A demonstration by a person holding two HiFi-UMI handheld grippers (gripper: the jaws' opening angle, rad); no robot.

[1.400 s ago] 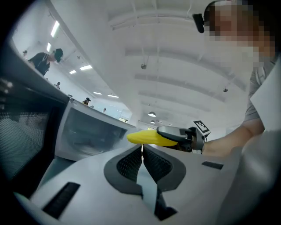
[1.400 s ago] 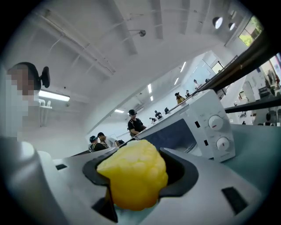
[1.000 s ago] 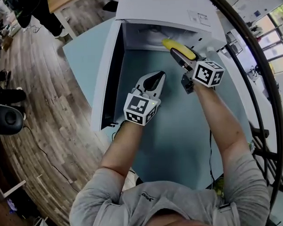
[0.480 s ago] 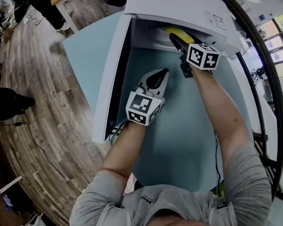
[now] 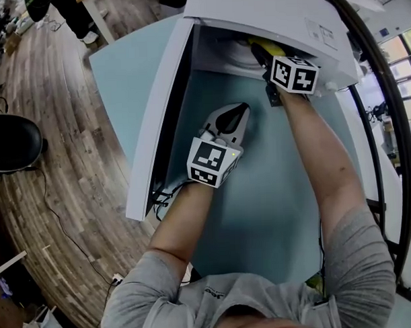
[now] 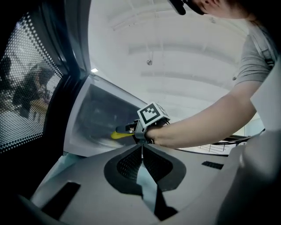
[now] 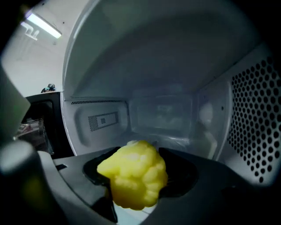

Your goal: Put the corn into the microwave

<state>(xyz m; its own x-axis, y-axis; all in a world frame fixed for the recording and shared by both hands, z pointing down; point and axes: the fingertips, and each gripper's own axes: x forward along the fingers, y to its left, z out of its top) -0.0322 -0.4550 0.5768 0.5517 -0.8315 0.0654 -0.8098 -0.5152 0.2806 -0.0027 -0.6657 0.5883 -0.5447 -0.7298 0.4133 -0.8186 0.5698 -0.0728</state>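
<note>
**At microwave (image 5: pixel 267 13) mouth: corn (image 7: pixel 134 178) in right claw (image 5: pixel 261 56), inside the cavity**

Far left in the head view I've got wood floor (image 5: pixel 58 199) and a black chair (image 5: pixel 13 143), well apart from the work. Next over, the door (image 5: pixel 160 121) is swung open and stands at the left side of the opening.

Left claw (image 5: pixel 240 112) sits just right of the door, over the blue-green table (image 5: pixel 274 211). It is in front of the opening and outside it. Its own camera shows the jaws pressed together with nothing between them. I can't tell if it touches the table.

Right of that, the right forearm (image 5: pixel 320 163) runs up to the right claw, whose tips are past the front edge of the box. Jaws are clamped on the corn from both sides. The yellow end pokes out ahead of the pads, toward the back wall (image 7: pixel 162 114).

Corn is inside the cavity, carried in the claw, over the round plate (image 5: pixel 235 52). Contact with the plate: I can't tell. The perforated side wall (image 7: pixel 259 118) is to its right.
</note>
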